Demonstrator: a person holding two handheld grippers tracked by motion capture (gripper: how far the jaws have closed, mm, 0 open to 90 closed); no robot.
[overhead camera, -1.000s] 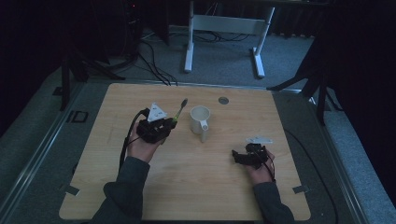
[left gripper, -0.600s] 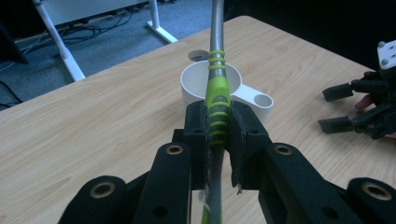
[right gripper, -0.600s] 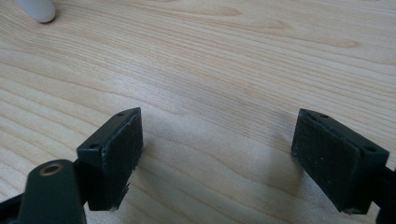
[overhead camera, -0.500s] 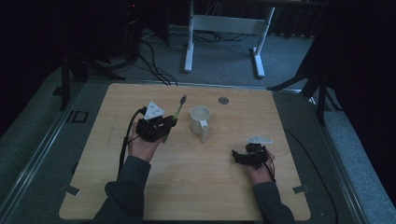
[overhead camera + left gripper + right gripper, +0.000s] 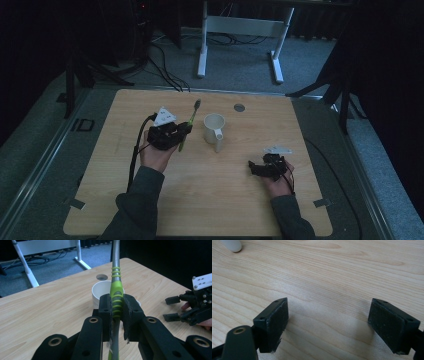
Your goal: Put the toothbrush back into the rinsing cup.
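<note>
While clamped tight on the green-and-grey toothbrush (image 5: 116, 298) handle, left gripper (image 5: 176, 134) sits just left of the white mug (image 5: 214, 128), brush head angled up toward the far edge of the tabletop (image 5: 200, 200). Right gripper (image 5: 260, 167) low over bare wood, well apart from mug, fingers (image 5: 273, 321) spread wide, gripping nothing. Round hole (image 5: 239, 107) beyond the mug.

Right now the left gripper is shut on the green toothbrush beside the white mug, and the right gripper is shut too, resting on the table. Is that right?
Not quite: the right gripper is open, its jaws wide apart over bare table, as the right gripper view shows. The left gripper is indeed shut on the green toothbrush beside the white mug.
</note>
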